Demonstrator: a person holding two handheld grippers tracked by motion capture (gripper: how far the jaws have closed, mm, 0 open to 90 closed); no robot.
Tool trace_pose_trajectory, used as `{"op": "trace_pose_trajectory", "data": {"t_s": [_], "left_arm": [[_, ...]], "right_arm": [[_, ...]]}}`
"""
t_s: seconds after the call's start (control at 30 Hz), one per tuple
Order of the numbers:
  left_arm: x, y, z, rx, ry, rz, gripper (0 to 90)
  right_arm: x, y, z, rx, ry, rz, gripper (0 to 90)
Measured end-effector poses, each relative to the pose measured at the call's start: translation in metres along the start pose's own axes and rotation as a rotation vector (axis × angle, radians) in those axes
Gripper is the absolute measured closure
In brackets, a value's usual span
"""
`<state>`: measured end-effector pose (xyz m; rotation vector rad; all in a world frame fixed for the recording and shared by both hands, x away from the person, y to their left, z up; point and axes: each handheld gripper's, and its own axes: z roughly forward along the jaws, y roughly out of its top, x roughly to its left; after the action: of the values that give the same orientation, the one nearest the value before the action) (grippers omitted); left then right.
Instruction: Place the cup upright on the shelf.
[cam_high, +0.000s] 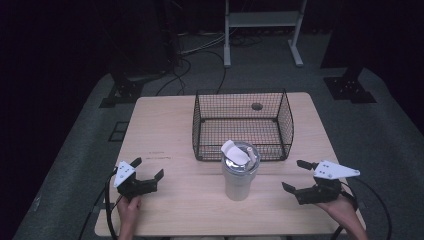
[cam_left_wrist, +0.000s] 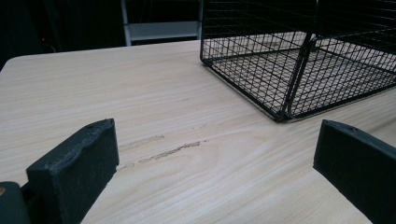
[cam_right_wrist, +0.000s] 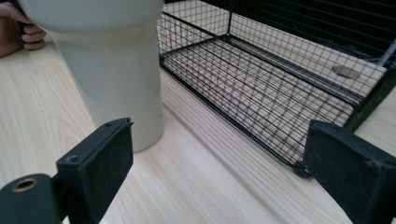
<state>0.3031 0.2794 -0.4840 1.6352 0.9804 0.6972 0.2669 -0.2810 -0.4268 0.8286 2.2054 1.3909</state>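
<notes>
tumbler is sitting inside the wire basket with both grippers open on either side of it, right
Not quite. The tumbler stands on the table just in front of the wire basket, not inside it, as the high view shows. The rest holds: the left gripper and right gripper are open on either side of it.

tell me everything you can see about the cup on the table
The cup is a pale grey-white tumbler, tall, narrowing toward its base, plastic or coated metal by the look. It has a clear lid with a white flap tilted up on top. It stands upright on the wooden table, near the front middle, just in front of the black wire basket; whether they touch cannot be told. Both tongs, left and right, are open on either side, apart from it.
</notes>
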Motion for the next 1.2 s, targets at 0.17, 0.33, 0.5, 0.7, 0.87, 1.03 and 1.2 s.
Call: {"op": "trace_pose_trajectory", "data": {"t_s": [0.17,0.33,0.5,0.7,0.87,1.03,1.2], "left_arm": [[0.0,0.0,0.0,0.0,0.0,0.001,0.0],[0.0,0.0,0.0,0.0,0.0,0.0,0.0],[0.0,0.0,0.0,0.0,0.0,0.001,0.0],[0.0,0.0,0.0,0.0,0.0,0.001,0.0],[0.0,0.0,0.0,0.0,0.0,0.001,0.0],[0.0,0.0,0.0,0.0,0.0,0.002,0.0],[0.0,0.0,0.0,0.0,0.0,0.003,0.0]], "right_arm": [[0.006,0.006,0.002,-0.004,0.023,-0.025,8.0],[0.014,0.012,0.006,0.002,0.051,-0.051,8.0],[0.021,0.018,0.012,0.003,0.088,-0.066,8.0],[0.025,0.02,0.017,0.004,0.116,-0.071,8.0],[0.03,0.022,0.024,0.006,0.138,-0.077,8.0],[0.034,0.024,0.029,0.009,0.161,-0.082,8.0],[0.037,0.027,0.033,0.002,0.183,-0.078,8.0]]}}
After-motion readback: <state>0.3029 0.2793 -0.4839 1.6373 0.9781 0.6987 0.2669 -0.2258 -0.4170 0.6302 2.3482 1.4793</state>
